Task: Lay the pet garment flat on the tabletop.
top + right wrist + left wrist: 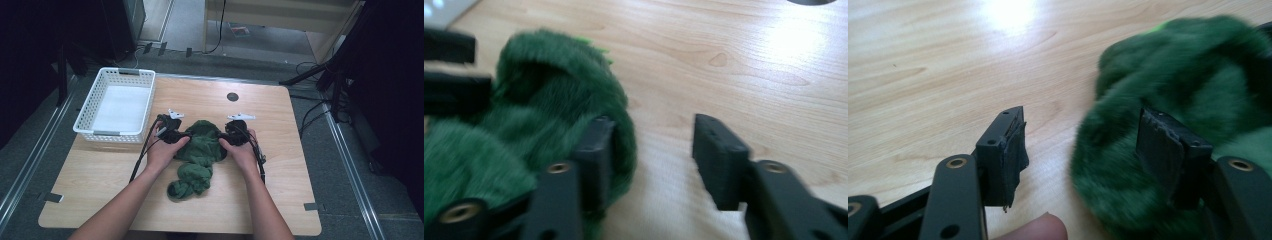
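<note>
The left gripper point(1080, 142) is gaping wide, gripping nothing, one jaw pressing the green fuzzy cloth point(1178, 100); the right gripper point(651, 155) is likewise standing open, one jaw against the fabric; the cloth is lying mid-table point(280, 165) between both hands, right of a white basket point(116, 105).

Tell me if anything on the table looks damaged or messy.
The green fuzzy cloth lies crumpled in a heap mid-table. The left gripper has a frayed, peeling pad. The white basket looks fine.
</note>
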`<control>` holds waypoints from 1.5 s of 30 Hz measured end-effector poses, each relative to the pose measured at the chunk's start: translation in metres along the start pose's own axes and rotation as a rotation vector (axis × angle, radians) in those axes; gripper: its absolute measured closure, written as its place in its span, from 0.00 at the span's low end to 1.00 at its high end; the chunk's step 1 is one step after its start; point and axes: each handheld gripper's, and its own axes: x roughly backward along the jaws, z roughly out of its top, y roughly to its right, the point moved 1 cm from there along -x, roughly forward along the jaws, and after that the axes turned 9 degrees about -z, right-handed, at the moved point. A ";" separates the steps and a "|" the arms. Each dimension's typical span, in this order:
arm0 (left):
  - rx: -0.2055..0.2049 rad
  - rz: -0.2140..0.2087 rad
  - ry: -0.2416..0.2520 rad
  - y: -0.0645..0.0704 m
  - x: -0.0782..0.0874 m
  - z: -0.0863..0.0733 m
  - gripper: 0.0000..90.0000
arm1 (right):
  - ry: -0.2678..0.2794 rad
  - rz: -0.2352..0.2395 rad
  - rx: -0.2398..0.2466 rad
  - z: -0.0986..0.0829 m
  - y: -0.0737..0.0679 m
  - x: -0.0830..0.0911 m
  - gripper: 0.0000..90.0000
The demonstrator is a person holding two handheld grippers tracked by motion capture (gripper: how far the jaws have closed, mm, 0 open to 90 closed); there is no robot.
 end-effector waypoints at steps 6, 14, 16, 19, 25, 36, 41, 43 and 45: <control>-0.045 0.005 -0.069 0.000 -0.011 0.001 0.84 | 0.065 -0.021 0.124 -0.002 -0.006 0.002 0.98; 0.020 0.048 -0.064 -0.012 -0.008 0.003 0.90 | 0.026 -0.060 0.283 -0.014 -0.005 0.007 0.95; 0.055 -0.021 -0.051 -0.017 -0.004 0.004 0.73 | -0.003 -0.013 0.246 -0.015 0.000 0.010 0.77; 0.078 -0.107 0.004 -0.019 0.005 0.008 0.61 | 0.061 0.029 0.152 -0.008 0.011 0.022 0.72; 0.330 -0.192 0.103 -0.026 0.006 0.019 0.58 | 0.122 0.068 -0.095 0.020 0.005 0.012 0.68; 0.056 -0.066 -0.059 -0.012 -0.011 0.002 0.78 | -0.003 0.072 0.046 -0.006 -0.012 -0.021 0.81; -0.018 0.026 -0.036 -0.008 -0.011 -0.003 0.99 | 0.022 -0.031 0.096 -0.008 -0.009 -0.018 1.00; -0.017 0.050 -0.036 -0.010 -0.011 -0.002 0.99 | 0.015 -0.063 0.075 -0.010 -0.004 -0.018 1.00; 0.006 0.033 -0.029 -0.012 -0.010 -0.001 0.92 | 0.018 -0.014 0.031 -0.012 0.003 -0.017 0.97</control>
